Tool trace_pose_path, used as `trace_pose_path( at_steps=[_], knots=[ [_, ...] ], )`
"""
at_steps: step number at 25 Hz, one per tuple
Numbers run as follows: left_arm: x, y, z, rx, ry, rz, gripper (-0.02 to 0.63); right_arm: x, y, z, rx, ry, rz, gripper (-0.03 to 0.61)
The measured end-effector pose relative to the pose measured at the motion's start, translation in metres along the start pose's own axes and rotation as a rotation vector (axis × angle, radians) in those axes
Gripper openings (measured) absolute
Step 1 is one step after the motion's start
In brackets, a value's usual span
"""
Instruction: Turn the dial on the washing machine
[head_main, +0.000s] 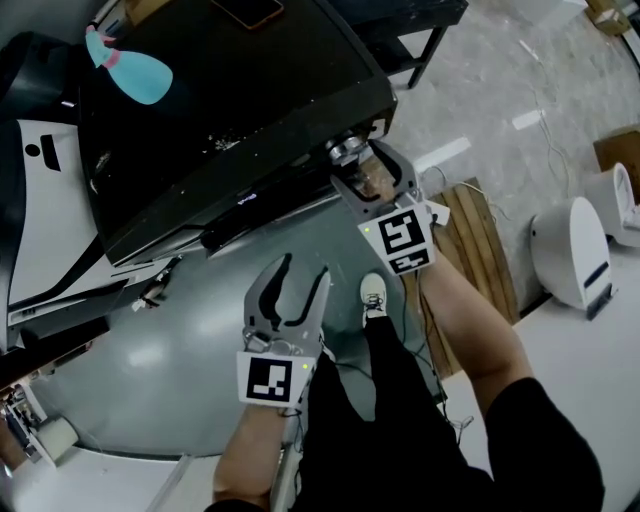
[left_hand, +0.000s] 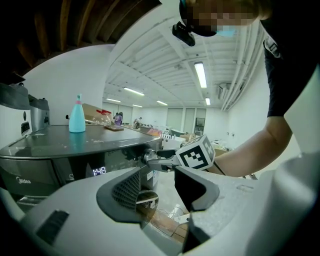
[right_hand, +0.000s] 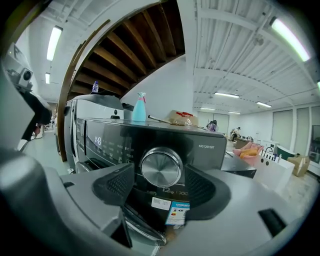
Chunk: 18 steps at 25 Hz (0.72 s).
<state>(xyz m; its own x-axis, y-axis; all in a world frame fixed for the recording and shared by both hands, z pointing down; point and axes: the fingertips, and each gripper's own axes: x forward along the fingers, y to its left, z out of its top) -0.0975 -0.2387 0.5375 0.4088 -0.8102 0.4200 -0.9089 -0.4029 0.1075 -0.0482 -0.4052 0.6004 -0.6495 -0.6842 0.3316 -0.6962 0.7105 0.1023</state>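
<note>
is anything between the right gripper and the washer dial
Nothing. The right gripper view shows the right gripper open, jaws either side of the dial, only bare gaps.

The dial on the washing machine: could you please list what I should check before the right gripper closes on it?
1. Right gripper jaws wide apart: ok.
2. Dial centred between them: ok.
3. Pads pressing the dial: not ok, gaps show on both sides.
4. Pads far enough forward to flank the dial: cannot tell.
5. Left gripper open, empty, away from the washing machine: ok.
</note>
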Motion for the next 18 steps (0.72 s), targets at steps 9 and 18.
trace_pose_path(
  at_steps=[9, 18],
  knots=[
    [0.01, 0.0, -0.013, -0.019, 0.013, -0.016, 0.195, 0.007, -0.005, 0.001, 0.003, -0.021, -0.027, 0.284],
    [0.012, 0.0, -0.017, -0.035, 0.013, -0.026, 0.195, 0.011, -0.003, 0.001, 0.053, -0.03, -0.032, 0.27]
  ],
)
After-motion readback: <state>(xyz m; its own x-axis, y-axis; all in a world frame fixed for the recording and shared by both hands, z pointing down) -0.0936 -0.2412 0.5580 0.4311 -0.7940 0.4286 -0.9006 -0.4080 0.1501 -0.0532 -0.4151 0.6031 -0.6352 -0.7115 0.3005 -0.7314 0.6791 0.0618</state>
